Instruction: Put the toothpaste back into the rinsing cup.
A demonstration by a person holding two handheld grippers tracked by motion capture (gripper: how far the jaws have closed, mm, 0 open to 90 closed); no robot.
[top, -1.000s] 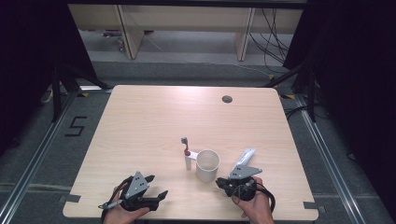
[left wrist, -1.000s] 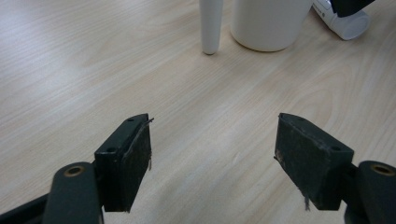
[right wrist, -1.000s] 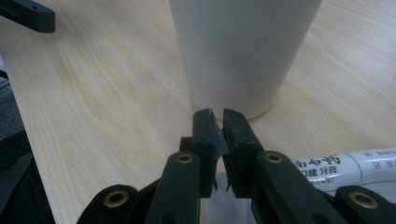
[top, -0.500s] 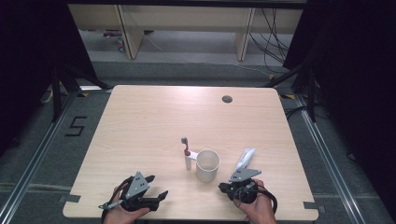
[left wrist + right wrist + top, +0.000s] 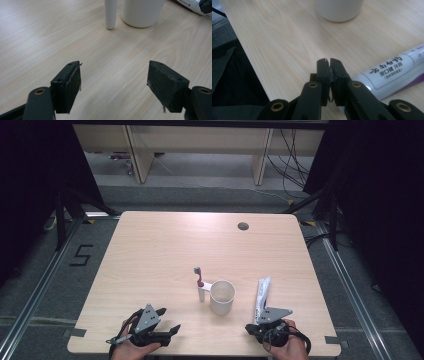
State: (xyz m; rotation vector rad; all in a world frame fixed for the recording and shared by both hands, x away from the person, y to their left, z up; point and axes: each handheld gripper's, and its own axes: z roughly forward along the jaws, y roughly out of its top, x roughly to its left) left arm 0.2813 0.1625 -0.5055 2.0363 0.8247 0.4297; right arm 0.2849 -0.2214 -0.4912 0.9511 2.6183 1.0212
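Near the table's (image 5: pixel 150 245) front edge, the left gripper (image 5: pixel 113 85) hovers with jaws spread wide and empty. The right gripper (image 5: pixel 329 75) has its jaws pressed together on nothing — the toothpaste tube (image 5: pixel 387 72) lies just beside it, right of the white cup (image 5: pixel 222 296) and toothbrush (image 5: pixel 200 282).

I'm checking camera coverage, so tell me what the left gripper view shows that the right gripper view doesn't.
The left gripper view alone has the toothbrush handle standing on the table beside the cup, framed by the left tongs, jaws wide apart. The right gripper view alone has the printed label on the toothpaste tube, the table's edge with the dark floor past it, and the right tongs, jaws closed on nothing. Both share the white cup, the tube and the wooden tabletop.
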